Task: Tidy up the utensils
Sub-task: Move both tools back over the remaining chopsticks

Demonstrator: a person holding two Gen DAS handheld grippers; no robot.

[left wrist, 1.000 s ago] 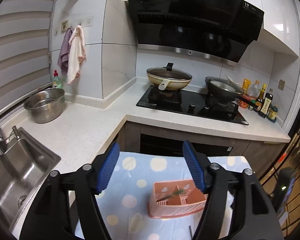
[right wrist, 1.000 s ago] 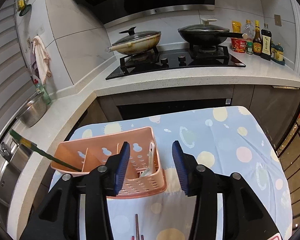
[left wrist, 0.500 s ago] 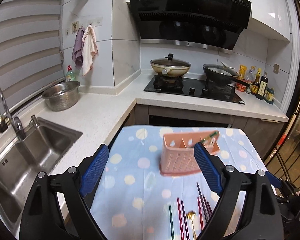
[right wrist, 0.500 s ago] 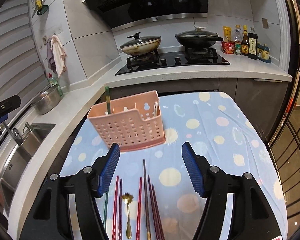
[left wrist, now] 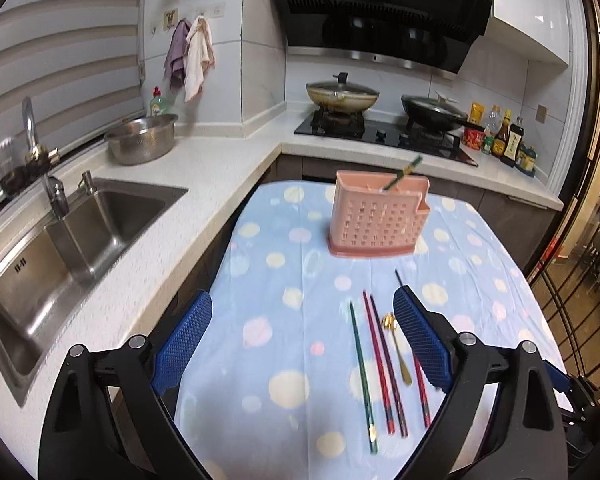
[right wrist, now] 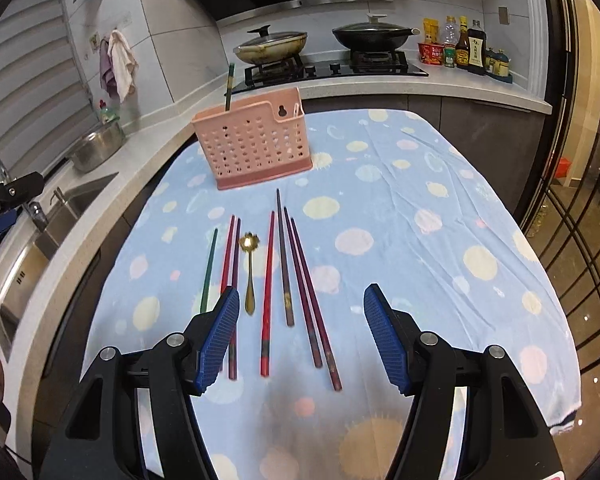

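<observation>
while backing off from pink caddy [right wrist: 256, 144] at 12 o'clock, left gripper [left wrist: 302, 344] just widened, right gripper [right wrist: 300, 340] apart, both empty; chopsticks [right wrist: 266, 292] and spoon [right wrist: 250, 264] next.

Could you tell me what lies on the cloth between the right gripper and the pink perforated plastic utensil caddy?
In the right wrist view, loose chopsticks and a small gold spoon lie between the right gripper and the pink perforated plastic utensil caddy.

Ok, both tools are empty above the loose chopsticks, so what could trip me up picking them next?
1. The chopsticks lie close together beside the gold spoon; closing may grab two or nudge neighbours.
2. The pink holder is light and already holds a leaning green chopstick; a hard insertion could tip it.
3. The tablecloth is wrinkled and may snag.
</observation>
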